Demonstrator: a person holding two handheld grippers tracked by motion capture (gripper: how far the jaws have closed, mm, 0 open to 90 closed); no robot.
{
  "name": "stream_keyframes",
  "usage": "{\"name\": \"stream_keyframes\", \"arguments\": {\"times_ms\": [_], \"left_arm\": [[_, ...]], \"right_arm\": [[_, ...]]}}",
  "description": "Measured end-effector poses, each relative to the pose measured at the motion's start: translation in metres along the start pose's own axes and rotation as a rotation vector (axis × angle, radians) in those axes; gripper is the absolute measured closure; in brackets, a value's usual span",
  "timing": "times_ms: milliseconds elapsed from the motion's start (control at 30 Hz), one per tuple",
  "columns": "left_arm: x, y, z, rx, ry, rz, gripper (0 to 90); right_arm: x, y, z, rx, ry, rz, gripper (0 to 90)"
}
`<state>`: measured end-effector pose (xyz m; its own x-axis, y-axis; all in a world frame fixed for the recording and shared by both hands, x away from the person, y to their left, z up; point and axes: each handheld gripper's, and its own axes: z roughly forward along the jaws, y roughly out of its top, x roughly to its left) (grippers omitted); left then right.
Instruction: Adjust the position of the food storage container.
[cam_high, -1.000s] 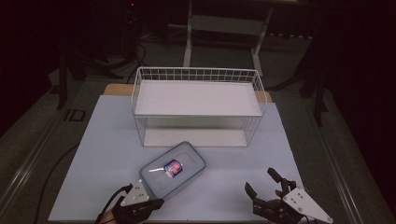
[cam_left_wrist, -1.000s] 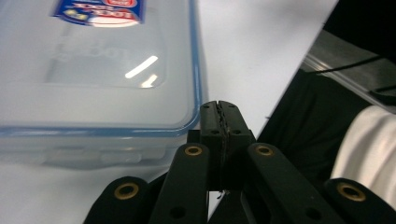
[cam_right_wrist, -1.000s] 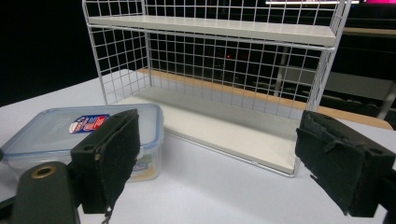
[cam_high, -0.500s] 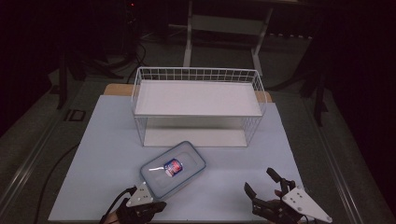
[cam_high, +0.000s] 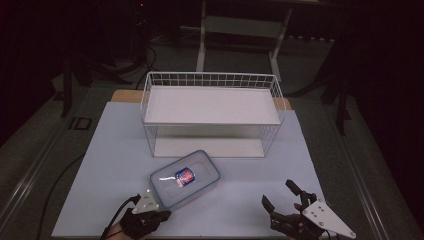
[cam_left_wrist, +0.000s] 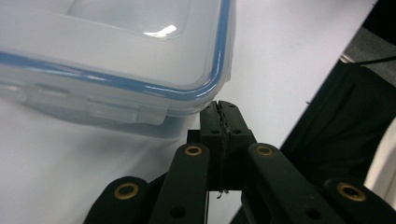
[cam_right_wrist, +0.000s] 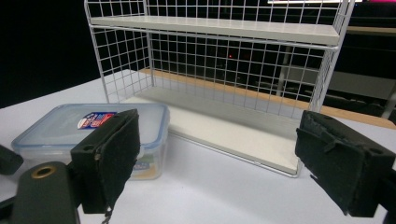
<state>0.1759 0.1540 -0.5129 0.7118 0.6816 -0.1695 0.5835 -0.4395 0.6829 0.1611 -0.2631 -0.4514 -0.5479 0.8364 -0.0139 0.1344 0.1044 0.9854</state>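
High view: lidded food box (cam_high: 185, 178) lies before the wire shelf rack (cam_high: 210, 115) – left gripper (cam_high: 159, 213) closed, empty, at its near corner, likely nudging; right gripper (cam_high: 281, 196) wide open, empty, waiting

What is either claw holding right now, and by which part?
Nothing. The left claw is shut with empty jaws just beside the lidded container, by its corner. The right claw is open, clear of it.

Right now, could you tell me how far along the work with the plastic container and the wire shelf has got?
Early stage. Done: the lidded container lies on the white mat, in front of the wire shelf. In hand: nothing is gripped; the left gripper is shut, its tips at the container's corner, and the right gripper waits open. Left: probably grasping the container and shelving it.
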Motion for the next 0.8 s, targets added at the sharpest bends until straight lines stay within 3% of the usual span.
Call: {"name": "stream_keyframes", "arguments": {"times_ms": [233, 433, 567, 633, 800], "left_arm": [[0.014, 0.0, -0.001, -0.008, 0.034, -0.032, 88.9], [0.028, -0.002, -0.006, -0.011, 0.098, -0.058, 88.9], [0.034, -0.004, -0.01, -0.012, 0.116, -0.07, 88.9], [0.046, -0.004, -0.016, -0.029, 0.154, -0.098, 88.9], [0.067, 0.003, -0.02, -0.052, 0.208, -0.114, 88.9]], "right_arm": [[0.0, 0.0, 0.0, -0.001, 0.0, 0.002, 13.6], [0.0, 0.0, -0.001, -0.003, 0.0, 0.0, 13.6], [0.0, 0.0, -0.001, -0.002, 0.001, 0.001, 13.6], [0.0, 0.001, 0.0, -0.003, 0.001, 0.002, 13.6], [0.002, 0.001, 0.0, -0.003, 0.004, -0.005, 13.6]]}}
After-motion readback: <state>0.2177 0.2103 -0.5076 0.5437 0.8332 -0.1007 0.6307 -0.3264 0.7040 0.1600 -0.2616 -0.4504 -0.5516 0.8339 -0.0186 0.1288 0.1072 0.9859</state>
